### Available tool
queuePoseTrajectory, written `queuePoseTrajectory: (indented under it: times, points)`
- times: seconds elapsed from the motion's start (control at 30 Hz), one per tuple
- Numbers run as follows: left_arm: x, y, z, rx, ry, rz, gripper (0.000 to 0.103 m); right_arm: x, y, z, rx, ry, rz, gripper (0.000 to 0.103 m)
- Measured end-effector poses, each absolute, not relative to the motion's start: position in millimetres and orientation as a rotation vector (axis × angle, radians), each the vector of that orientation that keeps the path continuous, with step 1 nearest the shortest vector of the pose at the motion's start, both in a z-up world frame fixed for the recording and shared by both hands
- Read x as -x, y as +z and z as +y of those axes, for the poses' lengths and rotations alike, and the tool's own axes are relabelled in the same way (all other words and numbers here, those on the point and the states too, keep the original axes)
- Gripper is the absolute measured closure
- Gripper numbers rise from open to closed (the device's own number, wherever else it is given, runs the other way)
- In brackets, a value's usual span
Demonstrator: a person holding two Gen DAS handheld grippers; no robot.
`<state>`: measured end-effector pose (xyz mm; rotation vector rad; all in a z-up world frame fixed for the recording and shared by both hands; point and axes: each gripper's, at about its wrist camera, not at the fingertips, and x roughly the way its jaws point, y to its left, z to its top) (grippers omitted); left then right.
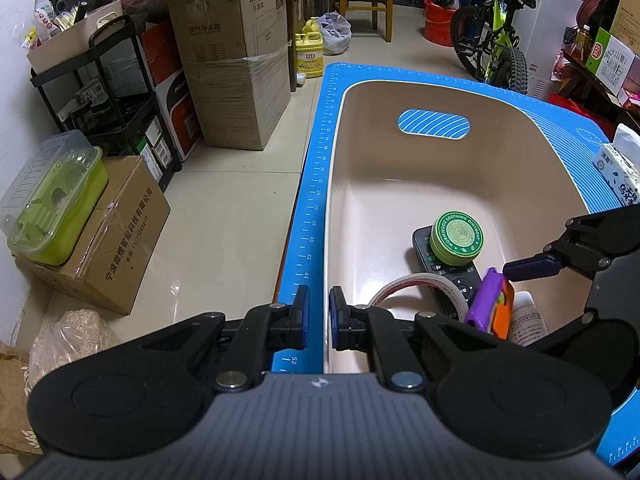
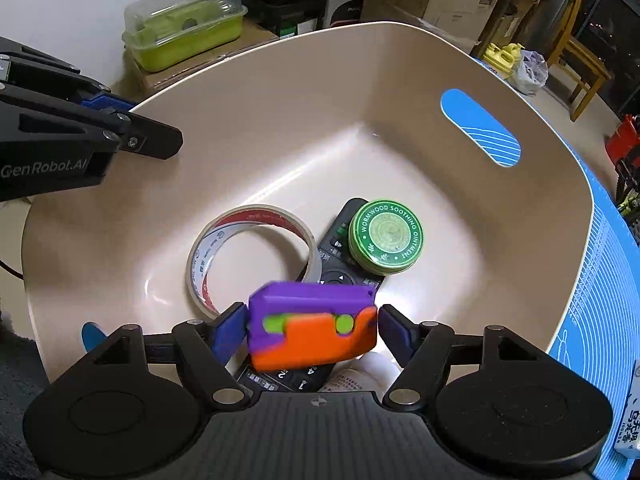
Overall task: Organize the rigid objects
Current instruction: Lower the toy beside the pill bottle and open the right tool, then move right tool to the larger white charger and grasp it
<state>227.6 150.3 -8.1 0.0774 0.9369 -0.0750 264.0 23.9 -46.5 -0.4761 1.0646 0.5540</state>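
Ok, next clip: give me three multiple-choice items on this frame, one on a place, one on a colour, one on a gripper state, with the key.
1. Where does the green ointment tin sit?
A. on the black remote inside the beige tub
B. on the blue mat outside the tub
C. inside the tape roll

2. What colours is the toy block between the right gripper's fingers?
A. red and white
B. purple and orange with green accents
C. all black

3. How does the left gripper stand?
A. clamped on the tape roll
B. holding the tin
C. nearly closed astride the tub's near rim, carrying no object

Key: 1 A, the tin overlaps the remote's upper end on the tub floor. 2 B, the right wrist view shows those colours. 3 C, its blue pads flank the rim with only a narrow gap.
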Motion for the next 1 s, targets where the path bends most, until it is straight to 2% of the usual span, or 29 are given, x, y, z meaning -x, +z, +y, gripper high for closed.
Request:
queuePoseTrajectory:
  times: [0.27, 0.73, 1.0]
  points:
    - [-228, -8, 150, -0.077, -0.075, 0.937, 0.091, -255, -33, 14, 0.447, 0.556, 1.005, 0.025]
    - [-227, -8, 149, -0.076, -0.075, 0.938, 0.091, -224, 30, -65, 0.284, 0.433, 0.808, 0.021]
    - [-227, -8, 149, -0.076, -0.077, 0.937, 0.090, -221, 17, -129, 0.177, 0.275, 0.830, 0.020]
